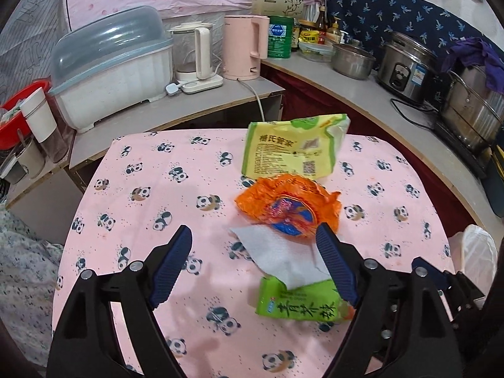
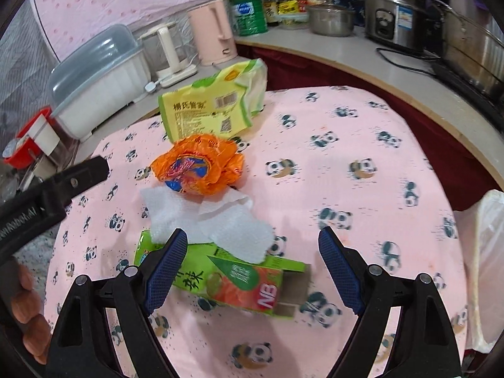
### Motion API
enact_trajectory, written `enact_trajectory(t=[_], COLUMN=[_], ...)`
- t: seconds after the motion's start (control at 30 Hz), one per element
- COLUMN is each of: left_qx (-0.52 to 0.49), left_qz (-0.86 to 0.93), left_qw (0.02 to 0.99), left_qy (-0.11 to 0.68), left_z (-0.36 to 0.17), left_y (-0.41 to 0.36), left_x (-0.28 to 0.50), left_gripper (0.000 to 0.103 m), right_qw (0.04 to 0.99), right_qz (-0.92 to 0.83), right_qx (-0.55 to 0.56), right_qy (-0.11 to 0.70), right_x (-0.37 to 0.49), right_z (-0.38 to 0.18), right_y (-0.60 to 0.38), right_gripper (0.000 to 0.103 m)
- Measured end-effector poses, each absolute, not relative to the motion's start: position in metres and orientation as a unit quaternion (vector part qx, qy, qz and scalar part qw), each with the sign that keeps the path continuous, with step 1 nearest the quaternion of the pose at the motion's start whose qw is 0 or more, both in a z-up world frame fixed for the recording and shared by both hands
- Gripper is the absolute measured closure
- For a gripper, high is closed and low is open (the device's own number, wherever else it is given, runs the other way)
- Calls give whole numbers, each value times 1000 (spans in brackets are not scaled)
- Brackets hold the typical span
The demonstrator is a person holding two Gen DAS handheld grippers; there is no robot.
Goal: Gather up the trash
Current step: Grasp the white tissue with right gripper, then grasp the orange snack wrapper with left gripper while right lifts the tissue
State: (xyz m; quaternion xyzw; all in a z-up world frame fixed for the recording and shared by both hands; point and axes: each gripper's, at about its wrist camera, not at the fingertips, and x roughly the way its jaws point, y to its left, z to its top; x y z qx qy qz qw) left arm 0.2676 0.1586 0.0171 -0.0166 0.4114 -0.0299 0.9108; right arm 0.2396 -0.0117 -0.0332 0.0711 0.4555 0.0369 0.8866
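Note:
On the pink panda tablecloth (image 1: 141,208) lies a pile of trash: a yellow-green bag (image 1: 293,148) (image 2: 211,107), a crumpled orange wrapper (image 1: 289,204) (image 2: 198,170), a white tissue (image 1: 277,252) (image 2: 214,220) and a green-and-orange carton (image 1: 299,302) (image 2: 239,280). My left gripper (image 1: 253,267) is open and empty, just above the tissue. My right gripper (image 2: 252,267) is open and empty, with the carton between its fingers; its left finger (image 2: 167,267) is over the carton's green end.
A white bag (image 2: 485,267) (image 1: 478,252) hangs at the table's right edge. Behind stands a counter with a dish box (image 1: 110,72), a glass kettle (image 1: 192,53), a pink kettle (image 1: 242,47), a green tin (image 1: 278,37), pots and a rice cooker (image 1: 406,66).

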Motion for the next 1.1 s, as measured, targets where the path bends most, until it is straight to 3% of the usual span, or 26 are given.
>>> enact_trajectory(t=[0.37, 0.57, 0.63, 0.73, 1.1], left_qx=[-23, -18, -18, -14, 28], left_qz=[-23, -27, -31, -42, -98], left_qw=[904, 902, 901, 900, 889], left_qy=[427, 431, 432, 433, 445], left_z=[-3, -11, -13, -16, -33], left_y=[173, 167, 162, 150, 67], left_x=[294, 300, 302, 303, 294], left_gripper=[26, 26, 23, 22, 13], right_qw=[873, 867, 867, 866, 866], right_qz=[51, 41, 33, 29, -15], right_qx=[51, 48, 41, 55, 93], right_qy=[481, 495, 495, 497, 491], right_x=[276, 280, 277, 272, 237], right_z=[-65, -84, -83, -83, -83], right_y=[20, 17, 11, -6, -71], right_gripper=[25, 54, 75, 94, 96])
